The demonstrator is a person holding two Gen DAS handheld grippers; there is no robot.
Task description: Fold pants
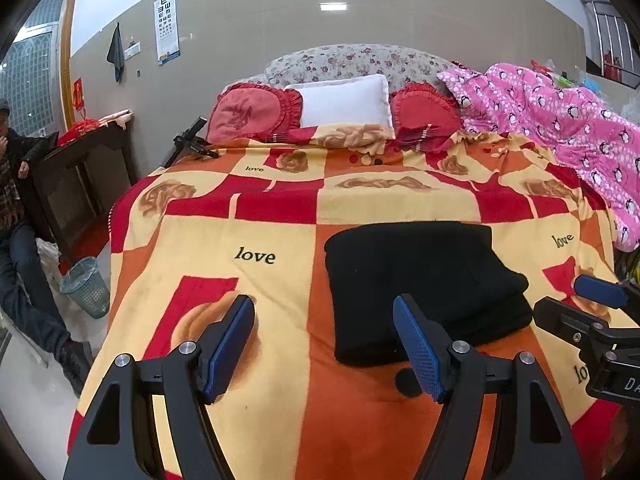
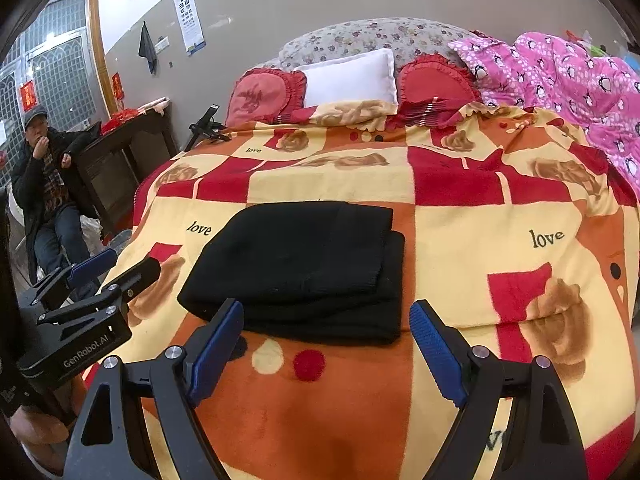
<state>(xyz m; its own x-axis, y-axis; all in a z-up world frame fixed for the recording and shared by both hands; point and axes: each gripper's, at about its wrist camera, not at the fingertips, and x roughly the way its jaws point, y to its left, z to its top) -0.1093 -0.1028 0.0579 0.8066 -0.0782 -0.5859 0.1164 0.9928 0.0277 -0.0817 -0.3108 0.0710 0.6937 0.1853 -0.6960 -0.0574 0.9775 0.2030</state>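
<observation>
The black pants [image 1: 424, 280] lie folded into a compact stack on the orange, red and yellow blanket [image 1: 256, 216]; they also show in the right wrist view [image 2: 304, 268]. My left gripper [image 1: 324, 344] is open and empty, above the blanket just near and left of the stack. My right gripper [image 2: 326, 348] is open and empty, above the blanket at the stack's near edge, not touching it. The right gripper also shows at the right edge of the left wrist view [image 1: 576, 300], and the left gripper at the left of the right wrist view [image 2: 120, 268].
Red cushions [image 1: 256, 112] and a white pillow [image 1: 344, 100] lie at the head of the bed. A pink quilt [image 1: 560, 128] is heaped on the right. A seated person [image 2: 44, 184], a dark cabinet [image 2: 124, 160] and a bin [image 1: 86, 286] are left of the bed.
</observation>
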